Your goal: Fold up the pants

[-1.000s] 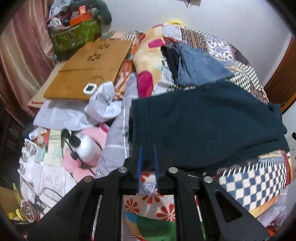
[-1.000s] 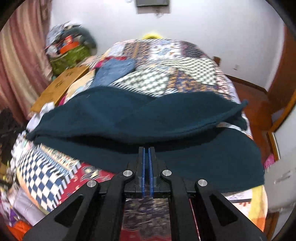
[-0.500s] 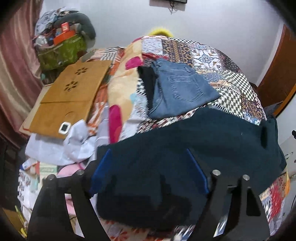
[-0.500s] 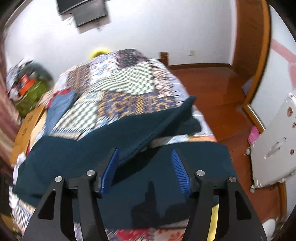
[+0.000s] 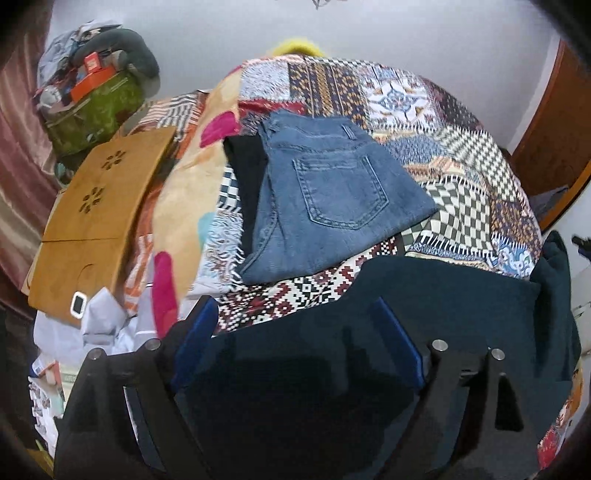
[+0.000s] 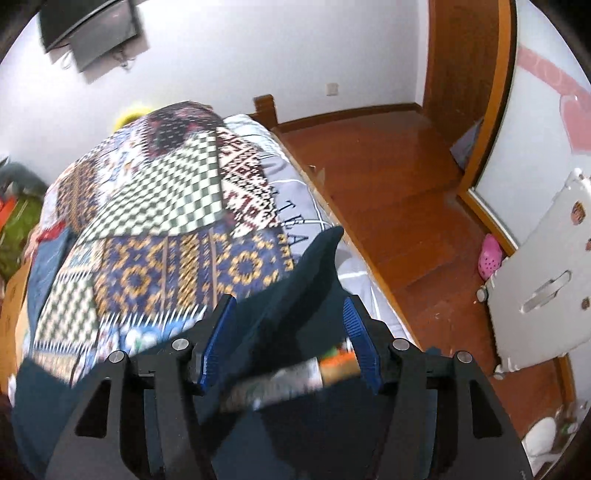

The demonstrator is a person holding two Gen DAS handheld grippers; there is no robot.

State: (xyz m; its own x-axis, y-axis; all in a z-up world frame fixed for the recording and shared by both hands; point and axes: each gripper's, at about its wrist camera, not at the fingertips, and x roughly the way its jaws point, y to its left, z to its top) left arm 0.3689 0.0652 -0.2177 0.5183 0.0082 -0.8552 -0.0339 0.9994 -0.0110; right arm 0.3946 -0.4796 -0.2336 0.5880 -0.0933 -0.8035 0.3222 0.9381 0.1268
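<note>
With both claws' jaws just spread apart, our left claw (image 5: pixel 295 339) and right claw (image 6: pixel 290 339) hover open above the dark teal fleece pants (image 5: pixel 461 306) on the patchwork-quilted bed (image 5: pixel 461 177).

The dark teal fleece pants (image 5: pixel 443 314) ran off the frame at six o'clock. Motion blurred the patchwork quilt (image 6: pixel 155 229). A wall-mounted black screen (image 6: pixel 88 26) was cropped at eleven o'clock.
</note>
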